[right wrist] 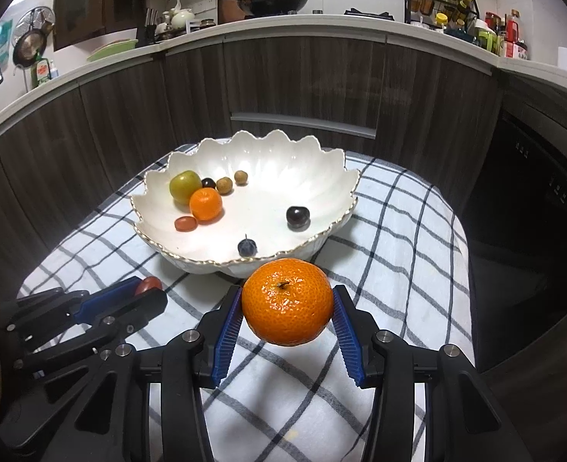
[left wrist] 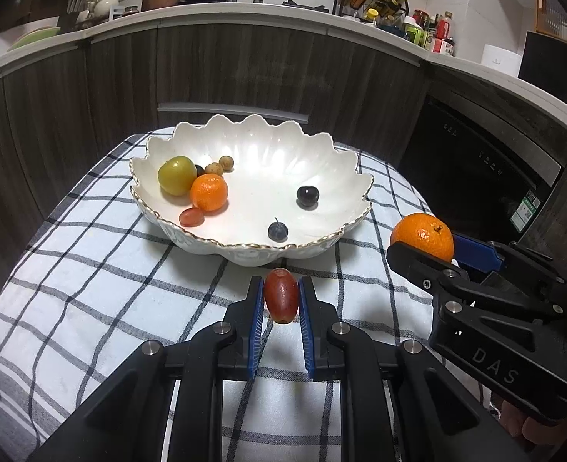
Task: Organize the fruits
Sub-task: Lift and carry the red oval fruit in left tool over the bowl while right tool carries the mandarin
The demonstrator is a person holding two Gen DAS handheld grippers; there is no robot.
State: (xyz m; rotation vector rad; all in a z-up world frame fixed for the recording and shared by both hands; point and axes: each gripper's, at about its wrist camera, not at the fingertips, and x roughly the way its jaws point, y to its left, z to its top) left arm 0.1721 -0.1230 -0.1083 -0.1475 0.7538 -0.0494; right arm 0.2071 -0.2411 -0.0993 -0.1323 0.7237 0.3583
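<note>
left wrist view: the left hand-held gripper is pinched narrow on a red grape tomato, lifted clear of the checked cloth that covers the tabletop, just short of the scalloped white bowl. the bowl already holds a green fruit, a small orange, another red tomato, two dark fruits and a few small brown ones. to the right, the right hand-held gripper carries a mandarin.

right wrist view: the right hand-held gripper's blue pads clamp the mandarin at its sides, jaws moderately apart, in the air just before the bowl's near rim. the left hand-held gripper shows at the lower left with the tomato's tip peeking out.

risks (a judgement): the smooth tomato could squirt out or split if squeezed harder; the round mandarin, held only at its widest girth, could roll free; either fruit released too high may knock the loose fruits or bounce off the rim, and the two grippers could collide above the bowl.
</note>
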